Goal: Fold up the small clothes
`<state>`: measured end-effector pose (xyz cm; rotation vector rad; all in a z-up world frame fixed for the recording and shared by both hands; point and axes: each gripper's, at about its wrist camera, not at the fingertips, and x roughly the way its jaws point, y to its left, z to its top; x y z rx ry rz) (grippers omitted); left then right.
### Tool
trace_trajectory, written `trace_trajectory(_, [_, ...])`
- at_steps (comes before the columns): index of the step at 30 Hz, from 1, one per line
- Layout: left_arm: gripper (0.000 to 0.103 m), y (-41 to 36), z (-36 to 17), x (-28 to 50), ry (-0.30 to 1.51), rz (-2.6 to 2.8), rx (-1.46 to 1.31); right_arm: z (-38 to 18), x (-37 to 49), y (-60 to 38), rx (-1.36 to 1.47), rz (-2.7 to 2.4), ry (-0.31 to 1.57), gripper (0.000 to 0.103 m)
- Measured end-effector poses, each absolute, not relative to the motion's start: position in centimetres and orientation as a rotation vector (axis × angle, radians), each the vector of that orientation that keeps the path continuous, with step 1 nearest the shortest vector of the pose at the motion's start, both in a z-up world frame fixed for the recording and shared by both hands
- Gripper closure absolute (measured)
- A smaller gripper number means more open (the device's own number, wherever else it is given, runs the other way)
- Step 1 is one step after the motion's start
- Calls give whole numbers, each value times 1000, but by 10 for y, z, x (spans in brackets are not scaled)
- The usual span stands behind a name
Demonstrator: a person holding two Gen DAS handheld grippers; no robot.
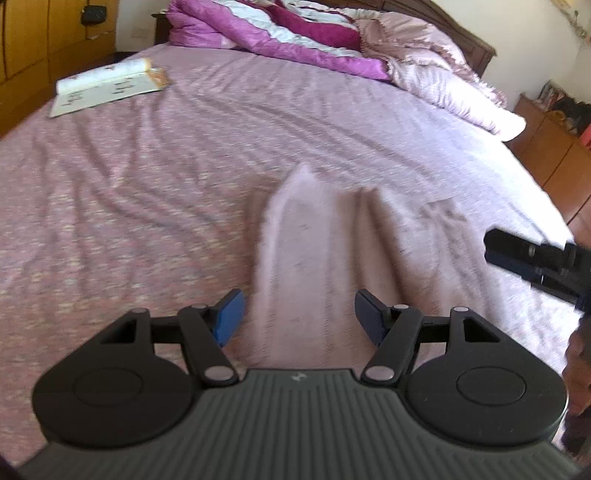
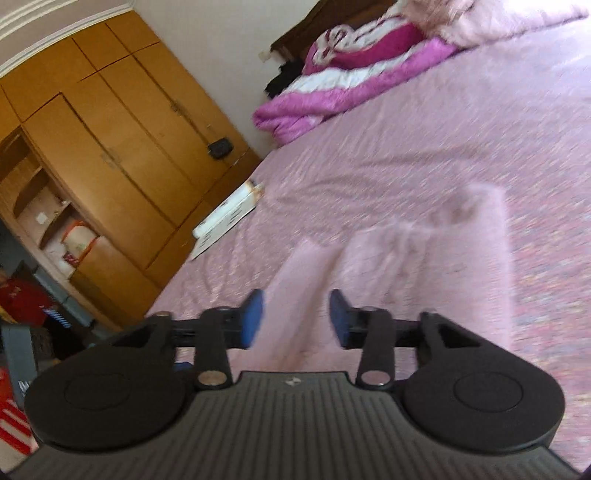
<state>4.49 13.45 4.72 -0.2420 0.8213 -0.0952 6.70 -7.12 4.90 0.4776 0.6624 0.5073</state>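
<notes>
Where the pink bedsheet (image 1: pixel 147 192) spreads widest, a crumpled purple quilt (image 1: pixel 266 33) lies at its far end and an open book (image 1: pixel 107 85) near its left edge. Mid-sheet lies the pale pink garment (image 1: pixel 306 236), under both grippers. Left gripper (image 1: pixel 299 317) and right gripper (image 2: pixel 297 319) have fingers spread, gripping nothing.

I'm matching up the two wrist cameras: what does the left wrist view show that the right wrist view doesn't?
Only the left wrist view shows the right gripper from outside, entering at the right edge, and a wooden cabinet beside the bed. Only the right wrist view shows the tall wooden wardrobe with open shelves. Both show the pale pink garment on the pink bedsheet, the open book, the purple quilt, and blue-padded jaws standing open over the garment.
</notes>
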Motion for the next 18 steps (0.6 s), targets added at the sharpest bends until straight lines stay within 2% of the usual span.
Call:
trace_trajectory(3, [35, 120, 48, 54, 817, -130, -250, 51, 55, -95, 441, 427, 634, 38])
trace_trajectory(18, [35, 60, 16, 117, 867, -159, -271, 12, 28, -154, 475, 220, 635, 31])
